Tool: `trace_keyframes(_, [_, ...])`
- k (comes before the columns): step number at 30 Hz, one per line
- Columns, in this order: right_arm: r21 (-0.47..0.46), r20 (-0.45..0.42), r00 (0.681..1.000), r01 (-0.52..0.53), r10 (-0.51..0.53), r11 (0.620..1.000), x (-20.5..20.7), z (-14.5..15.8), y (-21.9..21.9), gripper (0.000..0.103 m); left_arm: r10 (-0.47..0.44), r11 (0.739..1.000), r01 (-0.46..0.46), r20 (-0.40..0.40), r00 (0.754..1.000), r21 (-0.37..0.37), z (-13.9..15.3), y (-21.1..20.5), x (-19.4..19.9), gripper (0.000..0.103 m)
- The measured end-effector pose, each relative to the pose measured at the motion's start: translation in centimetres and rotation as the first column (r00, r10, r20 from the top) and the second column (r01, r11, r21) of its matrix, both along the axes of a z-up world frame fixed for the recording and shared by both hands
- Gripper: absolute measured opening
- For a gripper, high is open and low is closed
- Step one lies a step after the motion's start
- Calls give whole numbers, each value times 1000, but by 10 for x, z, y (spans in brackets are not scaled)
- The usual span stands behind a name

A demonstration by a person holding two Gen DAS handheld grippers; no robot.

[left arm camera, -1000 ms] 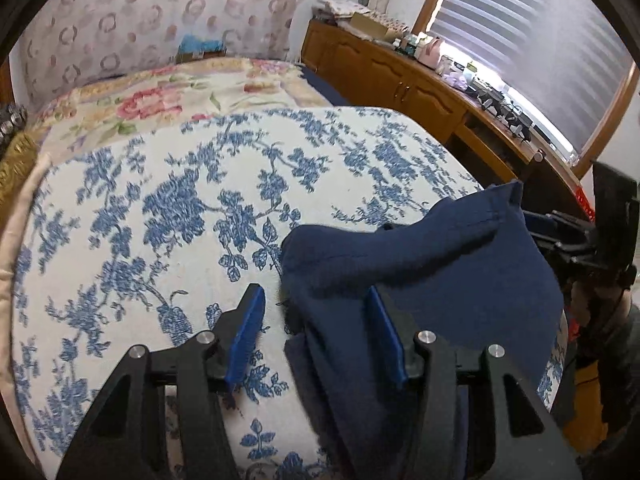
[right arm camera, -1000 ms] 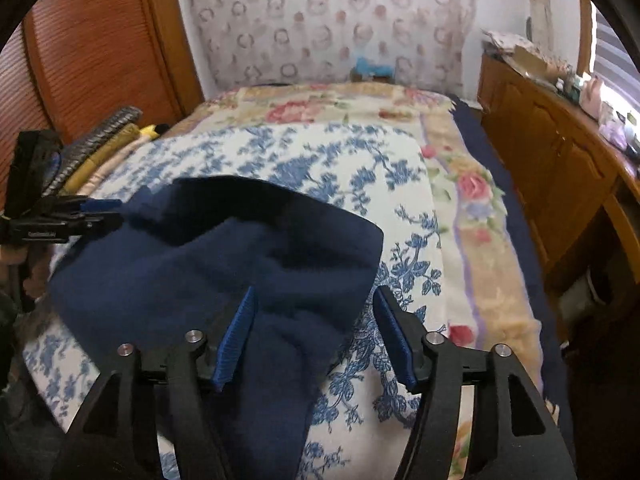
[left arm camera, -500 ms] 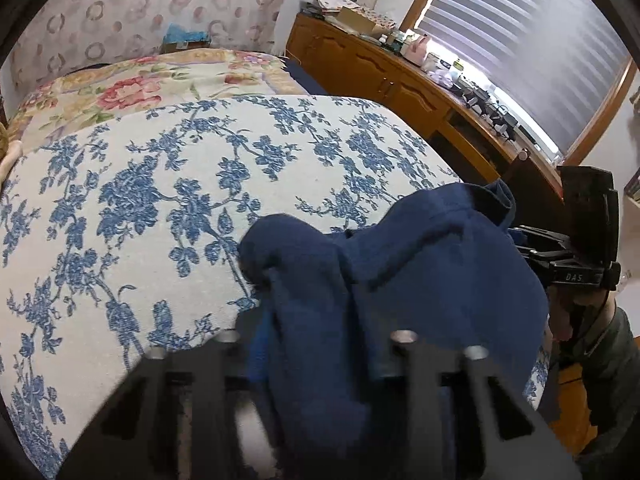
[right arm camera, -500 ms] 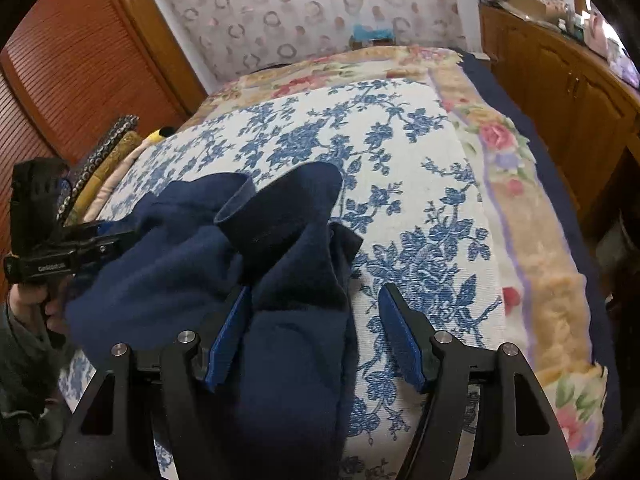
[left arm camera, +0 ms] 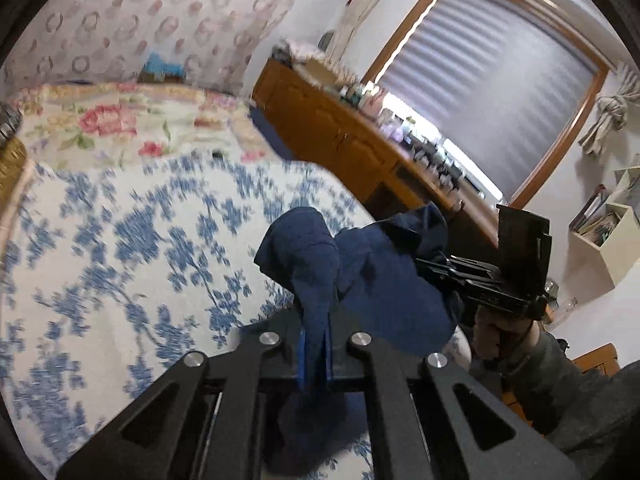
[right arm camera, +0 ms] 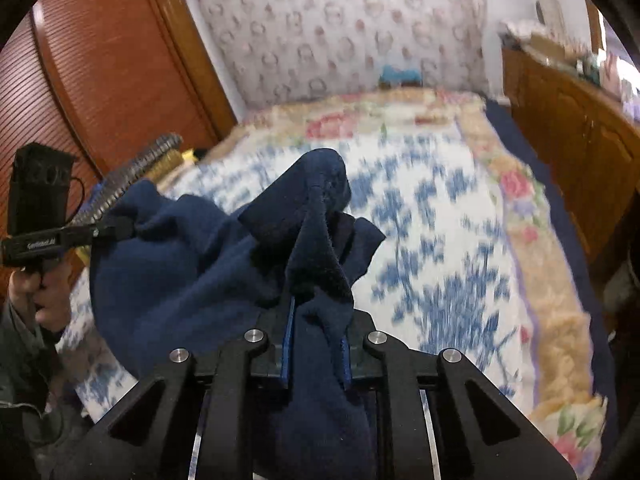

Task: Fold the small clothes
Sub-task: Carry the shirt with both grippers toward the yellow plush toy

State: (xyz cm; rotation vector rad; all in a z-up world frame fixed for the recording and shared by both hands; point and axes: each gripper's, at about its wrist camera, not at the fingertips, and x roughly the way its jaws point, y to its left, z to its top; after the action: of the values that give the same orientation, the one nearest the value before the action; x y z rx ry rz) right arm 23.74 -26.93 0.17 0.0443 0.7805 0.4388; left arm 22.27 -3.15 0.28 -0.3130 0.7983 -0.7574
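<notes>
A bed (left arm camera: 100,240) under a blue-flowered cover fills the frame's left. At centre, a navy garment (left arm camera: 384,280) hangs bunched between two tools. The left gripper (left arm camera: 314,344), low centre, has just closed and pinches one fold; the right gripper (right arm camera: 316,344) has just closed on another. A hand (left arm camera: 500,332) grips its handle at lower right; lettering there is unreadable.

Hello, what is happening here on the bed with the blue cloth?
A person is folding a dark blue garment over a bed with a blue-flowered cover. Each hand holds a gripper. The left gripper and the right gripper have just closed, each on a bunch of the garment, which is gathered up between them rather than lying flat. No fold is finished yet.
</notes>
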Motion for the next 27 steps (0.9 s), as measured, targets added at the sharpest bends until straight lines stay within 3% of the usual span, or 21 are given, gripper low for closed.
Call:
trace_keyframes(8, [-22, 164, 979, -115, 117, 993, 13, 63, 54, 13, 103, 994, -100, 117, 988, -33, 46, 58, -24, 2])
trace_keyframes(16, [-90, 279, 927, -236, 252, 968, 42, 126, 121, 12, 209, 977, -197, 206, 956, -78, 94, 113, -26, 2])
trace_keyframes(21, [-105, 338, 885, -302, 319, 948, 68, 160, 164, 12, 283, 959, -278, 290, 915, -57, 137, 145, -29, 2])
trace_keyframes(27, [-90, 391, 823, -412, 413, 907, 100, 196, 233, 12, 374, 920, -389, 385, 844, -41, 183, 187, -47, 2])
